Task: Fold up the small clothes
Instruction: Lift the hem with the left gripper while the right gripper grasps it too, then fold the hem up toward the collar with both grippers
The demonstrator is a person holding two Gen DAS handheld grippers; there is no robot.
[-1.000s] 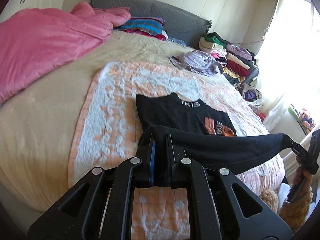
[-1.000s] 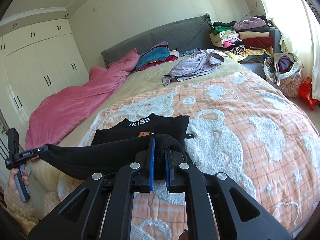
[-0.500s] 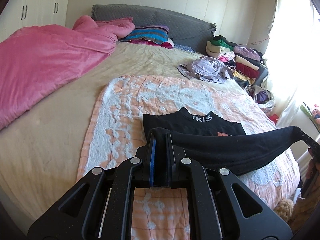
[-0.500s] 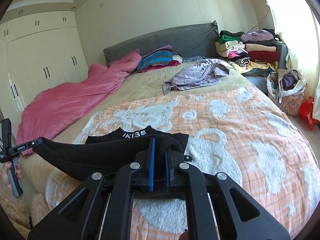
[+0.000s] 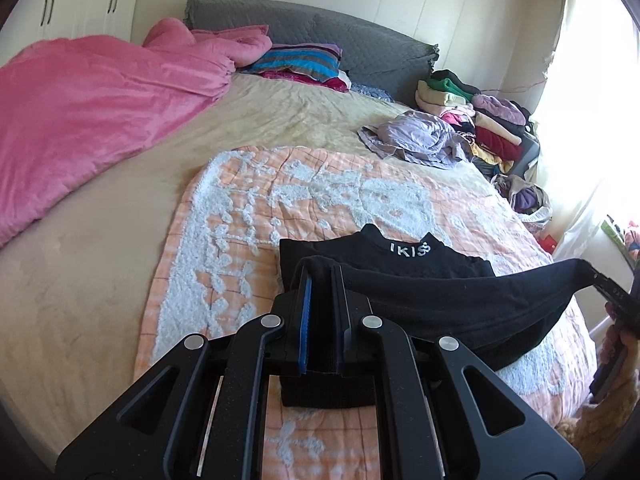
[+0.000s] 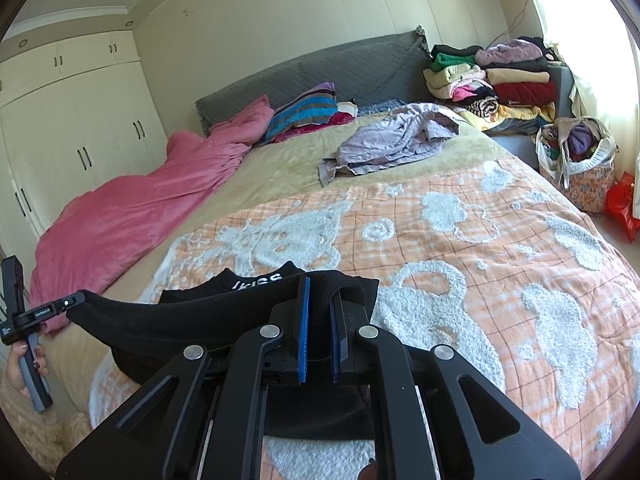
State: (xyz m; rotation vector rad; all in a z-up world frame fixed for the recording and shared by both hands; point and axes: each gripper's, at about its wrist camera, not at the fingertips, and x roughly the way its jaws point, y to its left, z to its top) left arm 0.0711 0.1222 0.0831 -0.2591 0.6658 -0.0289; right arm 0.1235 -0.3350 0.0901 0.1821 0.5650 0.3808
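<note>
Over the bed (image 5: 100,280), black top (image 5: 420,304) stretched sideways, collar away.

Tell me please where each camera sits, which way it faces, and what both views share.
Left wrist: on the left gripper, facing up the bed toward the headboard; the right gripper shows at the right edge.
Right wrist: on the right gripper, facing the same way; a hand shows at left.
Shared: the black garment, pinched by both.
</note>
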